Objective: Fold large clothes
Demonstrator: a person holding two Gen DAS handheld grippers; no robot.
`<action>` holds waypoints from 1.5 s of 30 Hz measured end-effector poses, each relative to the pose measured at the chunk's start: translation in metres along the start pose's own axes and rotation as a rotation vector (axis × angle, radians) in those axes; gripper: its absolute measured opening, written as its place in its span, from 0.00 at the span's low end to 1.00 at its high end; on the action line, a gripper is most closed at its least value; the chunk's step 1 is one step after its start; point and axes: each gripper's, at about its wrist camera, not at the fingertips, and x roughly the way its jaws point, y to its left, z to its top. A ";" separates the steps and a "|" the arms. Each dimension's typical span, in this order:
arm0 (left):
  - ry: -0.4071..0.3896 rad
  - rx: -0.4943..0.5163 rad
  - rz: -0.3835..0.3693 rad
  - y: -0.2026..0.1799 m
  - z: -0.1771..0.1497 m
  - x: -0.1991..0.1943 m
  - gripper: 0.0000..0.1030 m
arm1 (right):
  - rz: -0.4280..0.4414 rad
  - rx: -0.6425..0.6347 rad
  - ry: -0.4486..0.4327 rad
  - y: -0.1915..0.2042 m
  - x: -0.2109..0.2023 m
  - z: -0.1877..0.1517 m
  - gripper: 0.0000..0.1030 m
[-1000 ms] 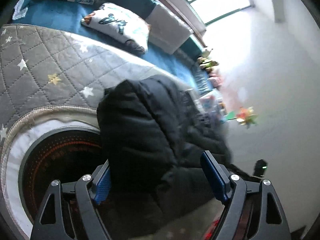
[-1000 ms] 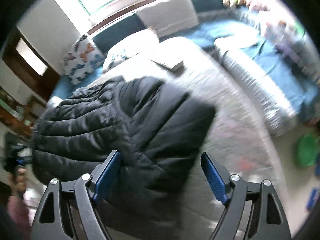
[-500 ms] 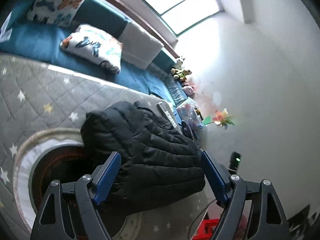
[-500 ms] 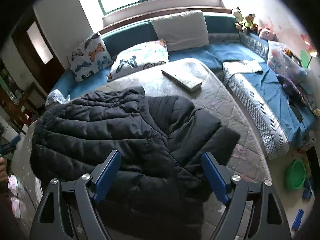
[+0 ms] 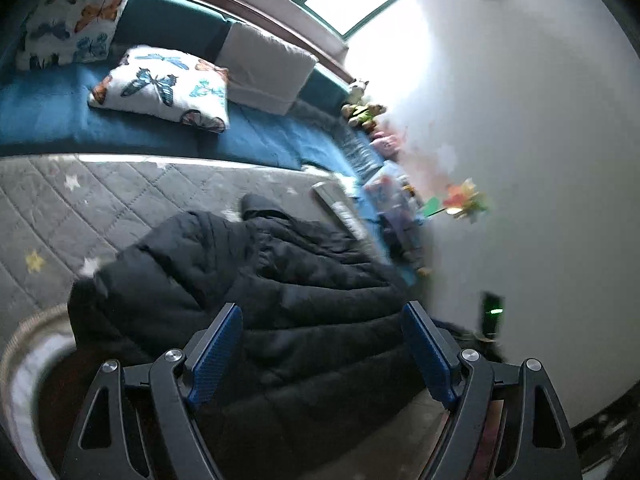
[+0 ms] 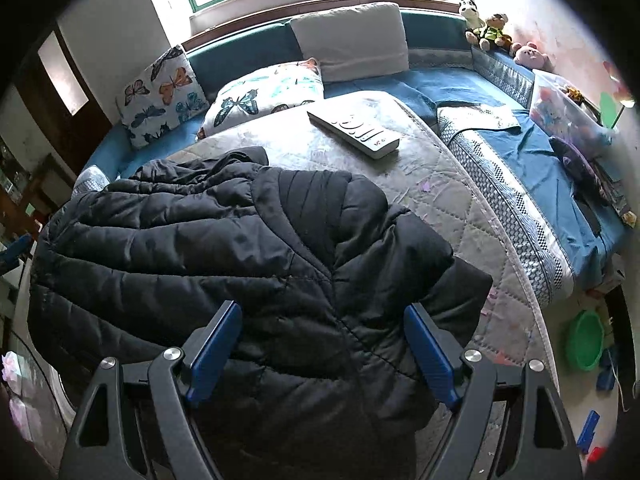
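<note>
A black quilted puffer jacket [image 6: 224,256] lies folded on a grey quilted mat, one sleeve laid across its body. It also shows in the left wrist view [image 5: 280,280]. My right gripper [image 6: 322,344] is open and empty, held above the jacket's near part. My left gripper [image 5: 322,348] is open and empty, held above the jacket's near edge from the other side. Neither gripper touches the fabric.
A white remote control [image 6: 354,132] lies on the grey mat [image 6: 452,200] beyond the jacket. Butterfly pillows [image 6: 264,96] and a white cushion [image 6: 352,40] rest on the blue bench. Toys and a green basin [image 6: 586,344] sit at the right. A pinwheel [image 5: 460,204] stands by the wall.
Both grippers have drawn back and up from the jacket, which now lies flatter and farther off. The right view has steadied.
</note>
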 end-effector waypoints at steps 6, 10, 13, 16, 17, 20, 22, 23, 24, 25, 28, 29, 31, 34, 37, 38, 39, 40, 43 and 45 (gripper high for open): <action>0.044 -0.100 0.055 0.043 -0.006 0.032 0.84 | 0.014 0.007 0.014 -0.003 0.009 -0.003 0.88; 0.067 -0.151 0.080 0.070 -0.017 0.045 0.72 | 0.047 0.027 0.024 -0.006 0.015 -0.005 0.89; 0.048 -0.154 0.088 0.070 -0.021 0.041 0.71 | 0.025 0.003 0.016 -0.002 0.014 -0.008 0.89; 0.035 -0.106 0.120 0.057 -0.028 0.029 0.72 | -0.016 -0.018 0.008 0.006 0.003 -0.009 0.88; 0.030 -0.081 0.131 0.050 -0.031 0.022 0.72 | -0.021 -0.017 0.001 0.008 -0.002 -0.010 0.88; 0.019 -0.038 0.128 0.033 -0.039 0.005 0.72 | 0.006 -0.023 -0.039 0.017 -0.025 -0.016 0.88; 0.010 -0.008 0.127 0.022 -0.051 -0.005 0.72 | 0.027 -0.033 -0.049 0.024 -0.035 -0.020 0.88; 0.012 0.005 0.131 0.017 -0.055 -0.009 0.72 | 0.037 -0.044 -0.056 0.029 -0.040 -0.024 0.88; 0.018 0.031 0.149 0.012 -0.063 -0.011 0.72 | 0.044 -0.052 -0.059 0.033 -0.042 -0.026 0.88; 0.023 0.049 0.163 0.008 -0.068 -0.011 0.72 | 0.048 -0.062 -0.050 0.037 -0.042 -0.029 0.88; 0.067 0.107 0.251 0.001 -0.086 0.002 0.72 | 0.023 -0.082 -0.002 0.046 -0.029 -0.040 0.89; 0.083 0.123 0.277 0.001 -0.091 0.008 0.72 | -0.003 -0.096 0.010 0.049 -0.022 -0.043 0.89; 0.093 0.137 0.314 0.003 -0.098 0.016 0.72 | -0.033 -0.115 0.015 0.054 -0.016 -0.047 0.89; 0.064 0.144 0.337 -0.002 -0.104 0.013 0.72 | -0.059 -0.126 0.008 0.057 -0.019 -0.046 0.89; 0.018 0.150 0.343 -0.009 -0.113 -0.001 0.72 | -0.079 -0.138 -0.005 0.061 -0.032 -0.049 0.89; 0.003 0.152 0.342 -0.012 -0.118 -0.008 0.72 | -0.082 -0.141 -0.015 0.062 -0.038 -0.051 0.89; -0.009 0.156 0.344 -0.016 -0.122 -0.014 0.72 | -0.085 -0.144 -0.021 0.065 -0.043 -0.054 0.89; -0.019 0.162 0.350 -0.021 -0.124 -0.019 0.72 | -0.093 -0.147 -0.028 0.067 -0.047 -0.057 0.89; -0.038 0.203 0.367 -0.038 -0.136 -0.036 0.72 | -0.115 -0.162 -0.055 0.076 -0.063 -0.067 0.89; -0.052 0.243 0.391 -0.050 -0.149 -0.048 0.72 | -0.127 -0.170 -0.068 0.082 -0.072 -0.074 0.89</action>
